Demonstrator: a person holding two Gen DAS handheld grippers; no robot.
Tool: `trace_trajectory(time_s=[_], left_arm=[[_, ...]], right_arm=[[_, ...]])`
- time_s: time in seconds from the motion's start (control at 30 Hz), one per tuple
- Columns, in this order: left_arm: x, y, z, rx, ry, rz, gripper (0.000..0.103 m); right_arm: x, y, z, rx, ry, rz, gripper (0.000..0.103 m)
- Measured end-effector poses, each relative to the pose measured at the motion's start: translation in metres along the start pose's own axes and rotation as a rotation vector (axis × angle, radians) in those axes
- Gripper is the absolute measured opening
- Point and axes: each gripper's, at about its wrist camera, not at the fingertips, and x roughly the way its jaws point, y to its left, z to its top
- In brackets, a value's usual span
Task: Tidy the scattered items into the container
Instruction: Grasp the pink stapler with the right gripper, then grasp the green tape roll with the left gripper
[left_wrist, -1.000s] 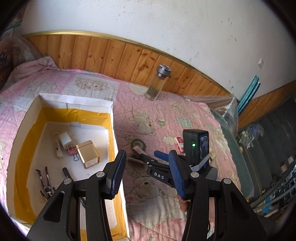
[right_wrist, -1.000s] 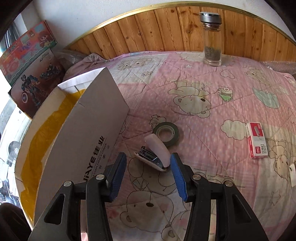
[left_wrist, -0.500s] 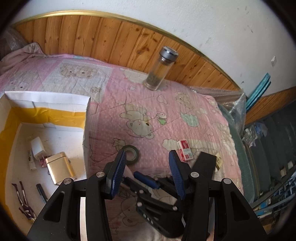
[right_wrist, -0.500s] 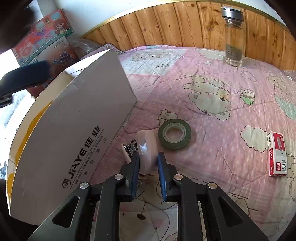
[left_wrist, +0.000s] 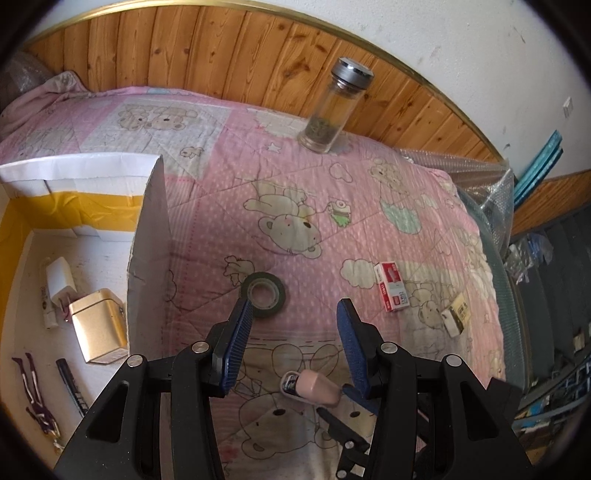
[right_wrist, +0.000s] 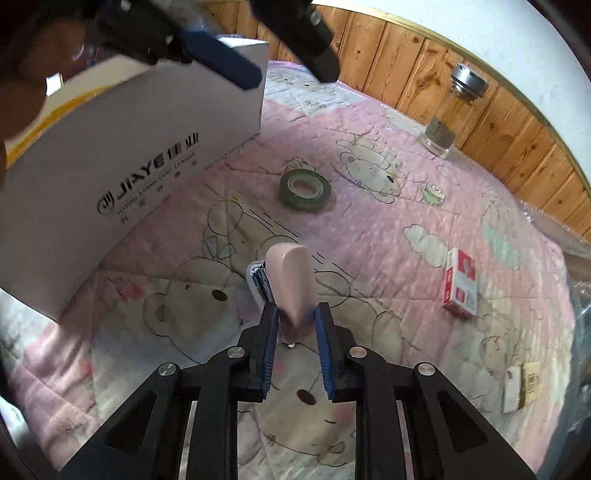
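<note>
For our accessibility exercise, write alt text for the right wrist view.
The right tongs grip a pink stapler above a pink bear-print quilt. A green tape roll and red staple box lie beyond, with a white cardboard box at left.

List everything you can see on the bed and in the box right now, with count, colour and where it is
stapler: 1, pale pink, held above the quilt
tape roll: 1, dark green, on quilt beside the box
staple box: 1, red and white, on quilt, right
small carton: 1, white and tan, near right edge
glass bottle: 1, clear, silver lid, by wood panelling
cardboard box: 1, white, yellow-lined, left
gold tin: 1, inside box
charger: 1, white, inside box
left gripper: open, above tape roll
right gripper: shut on stapler
</note>
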Motion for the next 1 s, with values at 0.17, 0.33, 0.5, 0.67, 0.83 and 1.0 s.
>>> trace_trajectory(time_s=[0.17,0.33,0.5,0.67,0.83,1.0], left_arm=[[0.005,0.002,-0.002,0.003,0.007,0.011,0.050],[0.015,-0.002,-0.004,0.029,0.024,0.033,0.050],[0.036,-0.008,-0.003,0.059,0.059,0.082,0.052],[0.069,-0.010,-0.002,0.083,0.127,0.156,0.052],[0.104,0.003,0.000,0.026,0.186,0.207,0.052],[0.116,0.004,0.002,0.004,0.179,0.207,0.059]], right_arm=[[0.003,-0.023,-0.001,0.182,-0.004,0.128,0.055],[0.008,-0.011,0.008,0.142,-0.023,0.125,0.054],[0.015,-0.018,0.011,0.231,0.051,0.158,0.027],[0.008,-0.048,-0.012,0.486,0.112,0.234,0.027],[0.008,-0.052,-0.010,0.515,0.105,0.230,0.027],[0.010,-0.053,-0.002,0.510,0.101,0.220,0.027]])
